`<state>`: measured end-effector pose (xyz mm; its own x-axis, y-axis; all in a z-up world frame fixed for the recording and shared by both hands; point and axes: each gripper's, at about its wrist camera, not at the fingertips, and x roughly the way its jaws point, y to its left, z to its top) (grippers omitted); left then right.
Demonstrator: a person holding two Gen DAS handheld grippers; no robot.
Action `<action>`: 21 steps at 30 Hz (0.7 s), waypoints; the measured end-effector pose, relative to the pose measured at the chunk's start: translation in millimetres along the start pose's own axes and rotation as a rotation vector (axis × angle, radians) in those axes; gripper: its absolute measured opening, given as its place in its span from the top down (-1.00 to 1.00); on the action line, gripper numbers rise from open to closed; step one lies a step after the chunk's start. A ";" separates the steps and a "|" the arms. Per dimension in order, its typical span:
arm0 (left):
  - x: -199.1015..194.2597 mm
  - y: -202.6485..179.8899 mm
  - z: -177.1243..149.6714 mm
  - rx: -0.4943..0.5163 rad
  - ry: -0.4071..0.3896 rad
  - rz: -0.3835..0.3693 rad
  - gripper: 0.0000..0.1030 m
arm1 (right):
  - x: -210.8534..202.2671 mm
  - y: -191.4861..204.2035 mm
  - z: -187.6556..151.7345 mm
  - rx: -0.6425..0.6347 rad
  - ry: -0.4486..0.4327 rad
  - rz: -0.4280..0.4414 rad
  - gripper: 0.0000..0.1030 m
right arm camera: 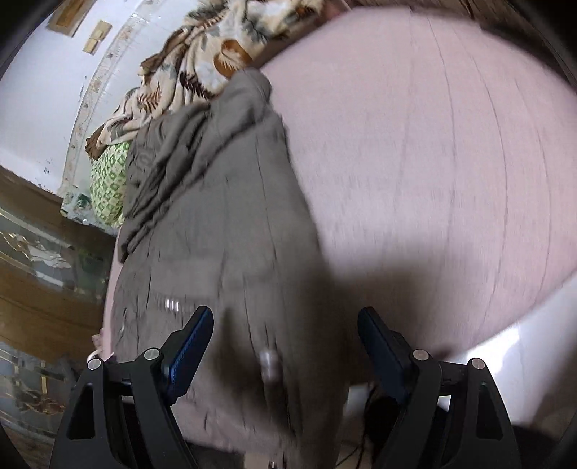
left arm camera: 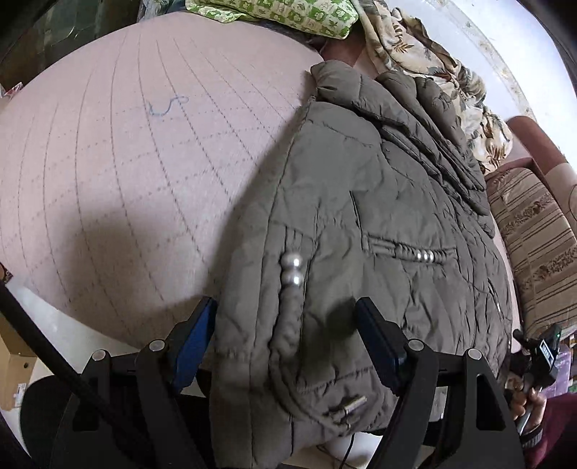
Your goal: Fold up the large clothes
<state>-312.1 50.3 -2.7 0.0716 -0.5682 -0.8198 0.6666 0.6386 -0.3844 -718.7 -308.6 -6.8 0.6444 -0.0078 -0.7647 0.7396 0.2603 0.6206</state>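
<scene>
An olive-grey puffer jacket (left arm camera: 378, 223) lies spread on a pink quilted bed cover (left arm camera: 126, 162), collar far, hem near and hanging over the bed's front edge. Silver beads trim its pocket and front seam. My left gripper (left arm camera: 288, 324) hovers open over the hem, with its blue pads (left arm camera: 194, 339) standing wide on either side of the beaded seam. In the blurred right wrist view the jacket (right arm camera: 216, 234) runs down the left of the bed cover (right arm camera: 432, 162). My right gripper (right arm camera: 285, 324) is open above the jacket's near right edge. A hand holds the right gripper (left arm camera: 541, 360) at the left wrist view's right edge.
A green patterned pillow (left arm camera: 288, 14) and a floral blanket (left arm camera: 432, 72) lie at the bed's far end by a white wall. A striped cushion (left arm camera: 533, 245) sits to the right of the bed. A cardboard box (left arm camera: 14, 371) stands low at the left. A wooden glass-fronted cabinet (right arm camera: 43, 252) stands beside the bed.
</scene>
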 end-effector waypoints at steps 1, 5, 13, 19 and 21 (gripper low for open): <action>-0.1 -0.8 -3.0 0.001 -0.004 -0.004 -0.50 | -0.8 -0.8 -7.1 0.009 0.003 0.010 -0.67; 1.3 -5.2 -15.5 -0.003 -0.023 0.002 -0.50 | 1.8 -1.0 -35.1 0.075 0.027 0.066 -0.49; 2.0 -7.3 -36.7 -0.041 -0.038 0.025 -0.50 | -2.9 13.1 -48.5 0.047 -0.023 0.046 -0.05; -3.7 -17.5 -42.0 -0.015 -0.109 0.089 -0.42 | -1.9 25.2 -54.2 -0.042 -0.029 0.051 -0.01; -3.8 -21.9 -43.4 0.002 -0.133 0.102 -0.40 | 7.4 14.8 -51.2 0.011 0.002 0.044 -0.02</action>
<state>-359.2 61.0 -9.6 0.2368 -0.5645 -0.7907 0.6524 0.6955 -0.3011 -712.9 -255.4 -12.1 0.6762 0.0050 -0.7367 0.7125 0.2498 0.6557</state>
